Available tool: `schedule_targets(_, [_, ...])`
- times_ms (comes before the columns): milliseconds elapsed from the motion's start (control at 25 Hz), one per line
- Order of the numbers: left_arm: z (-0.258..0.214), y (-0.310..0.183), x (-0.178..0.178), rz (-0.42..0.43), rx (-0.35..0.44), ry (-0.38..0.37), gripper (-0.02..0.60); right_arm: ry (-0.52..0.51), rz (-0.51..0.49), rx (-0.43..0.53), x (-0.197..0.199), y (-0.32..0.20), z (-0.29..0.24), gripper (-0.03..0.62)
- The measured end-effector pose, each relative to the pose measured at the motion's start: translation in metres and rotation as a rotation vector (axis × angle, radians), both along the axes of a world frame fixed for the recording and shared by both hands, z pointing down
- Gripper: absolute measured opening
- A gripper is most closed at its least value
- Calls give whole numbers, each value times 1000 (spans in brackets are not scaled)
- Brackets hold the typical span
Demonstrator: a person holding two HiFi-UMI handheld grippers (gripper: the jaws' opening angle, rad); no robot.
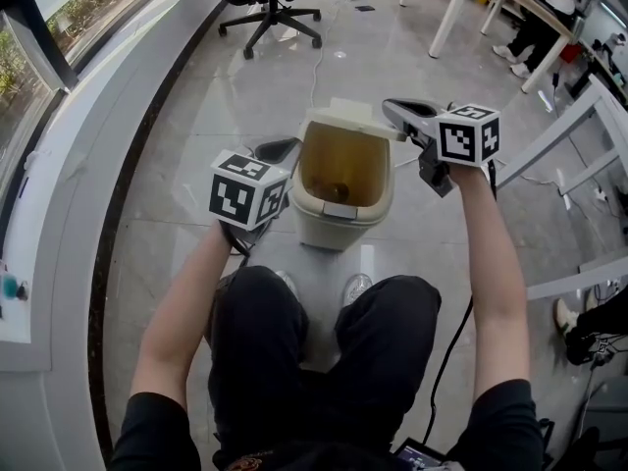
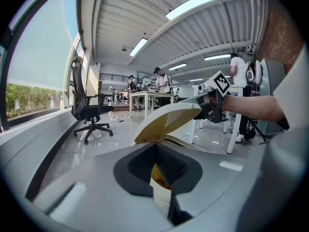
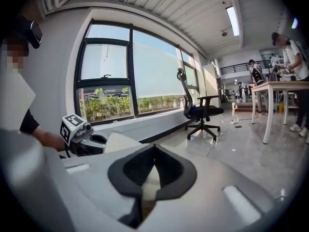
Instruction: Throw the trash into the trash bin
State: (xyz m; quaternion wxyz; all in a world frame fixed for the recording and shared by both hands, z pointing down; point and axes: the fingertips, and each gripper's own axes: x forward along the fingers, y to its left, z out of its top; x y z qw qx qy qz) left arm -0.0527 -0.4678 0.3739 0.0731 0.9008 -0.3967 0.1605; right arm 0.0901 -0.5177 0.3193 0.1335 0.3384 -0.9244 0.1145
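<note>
Head view: a seated person looks down at a cream trash bin (image 1: 343,219) standing on the floor between their feet, at the centre of the frame. Its lid (image 1: 343,114) is tipped up at the far rim. The right gripper (image 1: 391,112), upper right, is clenched on the lid's edge — apparently to hold the mouth open. A small brown piece of trash (image 1: 335,192) lies at the bottom of the bin. The left gripper (image 1: 283,149) hovers just beside the left rim, aimed toward the opening.

Left gripper view: the jaws are drawn together at lower centre. A yellow-and-white sliver (image 2: 161,180) shows in the gap; whether it is a held scrap or the bin beyond cannot be told. Above, the raised lid slants toward the right gripper.

Right gripper view: the jaws are pinched on the lid's white edge at lower centre — a grip that likely lets the lid be lowered with control.
</note>
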Motion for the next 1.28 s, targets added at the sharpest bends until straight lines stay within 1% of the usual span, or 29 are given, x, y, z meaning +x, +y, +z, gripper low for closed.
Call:
schedule_targets(200, [-9,5,-4,-13,19,13,6,37,-18,-14,-7,28,22,2])
schedule_targets(360, [-13,10,6,6,30,18,6,46,-30,-41,-10,50,42,2])
schedule_targets(480, [-10,15,16,29,23,7,6,40,-45,-65,-14,65,55,2])
schedule_targets(680, [12,21,31,68,-12,-52,6,84,-54,-98,-19,78,83,2])
schedule_targets(920, [50,25,33,75,-99,-121,6,123,-51,-124,-21,85,108,2])
schedule_targets(1280, [72,27,33,75,-148,-160,6,177,-48,-149,-23,86,129,2])
